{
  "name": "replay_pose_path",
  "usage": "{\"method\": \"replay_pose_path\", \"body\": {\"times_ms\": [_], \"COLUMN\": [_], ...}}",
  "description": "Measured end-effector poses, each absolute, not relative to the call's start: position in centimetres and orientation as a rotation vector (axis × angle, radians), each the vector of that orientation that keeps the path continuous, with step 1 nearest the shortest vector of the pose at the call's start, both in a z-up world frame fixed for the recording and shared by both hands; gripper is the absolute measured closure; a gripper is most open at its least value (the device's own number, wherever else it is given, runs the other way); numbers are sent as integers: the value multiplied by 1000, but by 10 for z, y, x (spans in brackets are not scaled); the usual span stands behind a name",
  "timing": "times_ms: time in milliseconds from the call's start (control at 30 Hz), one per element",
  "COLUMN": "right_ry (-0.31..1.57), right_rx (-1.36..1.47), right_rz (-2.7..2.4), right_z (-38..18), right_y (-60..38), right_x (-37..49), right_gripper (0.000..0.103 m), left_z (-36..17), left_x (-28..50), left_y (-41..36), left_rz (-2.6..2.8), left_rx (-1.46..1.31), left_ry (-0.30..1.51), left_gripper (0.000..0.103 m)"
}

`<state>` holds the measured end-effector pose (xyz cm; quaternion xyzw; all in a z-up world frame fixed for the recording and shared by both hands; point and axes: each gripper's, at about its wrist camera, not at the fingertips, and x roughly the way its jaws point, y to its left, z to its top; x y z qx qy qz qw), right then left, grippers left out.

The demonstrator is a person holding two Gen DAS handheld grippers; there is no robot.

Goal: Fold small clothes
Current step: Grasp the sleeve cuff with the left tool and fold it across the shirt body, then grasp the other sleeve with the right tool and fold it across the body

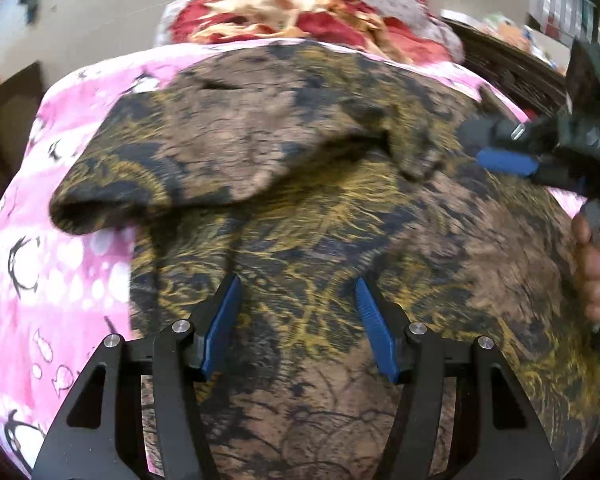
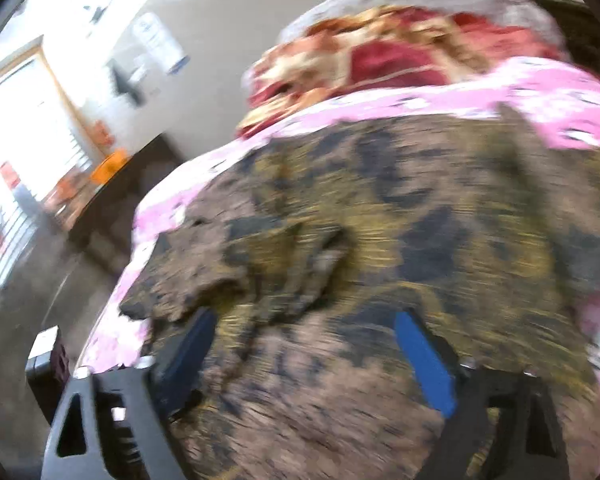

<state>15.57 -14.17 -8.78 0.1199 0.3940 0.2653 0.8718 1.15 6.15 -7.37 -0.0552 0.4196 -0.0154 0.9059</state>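
A brown, black and gold patterned garment (image 1: 300,208) lies spread on a pink printed bedsheet (image 1: 72,264). Its far left part is folded over toward the middle, with a loose flap (image 1: 404,140) near the centre. My left gripper (image 1: 298,292) is open and empty, just above the near part of the cloth. My right gripper (image 1: 500,148) comes in from the right by the garment's far right side; its blue pads are apart. In the blurred right wrist view the same garment (image 2: 380,240) fills the frame and the right gripper (image 2: 304,328) is open over it.
A red and cream floral blanket (image 1: 300,16) is heaped at the far edge of the bed. A dark wooden headboard (image 1: 512,68) stands at the right. The bed's left edge drops to the floor (image 2: 40,300), where a small dark box (image 2: 46,360) stands.
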Motion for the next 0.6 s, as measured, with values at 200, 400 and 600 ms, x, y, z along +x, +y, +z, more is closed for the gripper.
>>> {"method": "replay_pose_path", "body": {"times_ms": [200, 400, 600], "right_ry": [911, 888, 903], "right_rx": [384, 504, 342], "right_rz": [542, 487, 530], "right_z": [-126, -134, -113], "right_y": [-120, -126, -128], "right_x": [192, 202, 201], "right_gripper": [41, 74, 98], "left_z": [-73, -80, -80], "left_x": [10, 17, 20], "left_y": [68, 67, 66], "left_rz": [-24, -32, -30], "left_rx": [-144, -175, -172], "left_ry": [869, 871, 874], "left_gripper": [43, 43, 43]}}
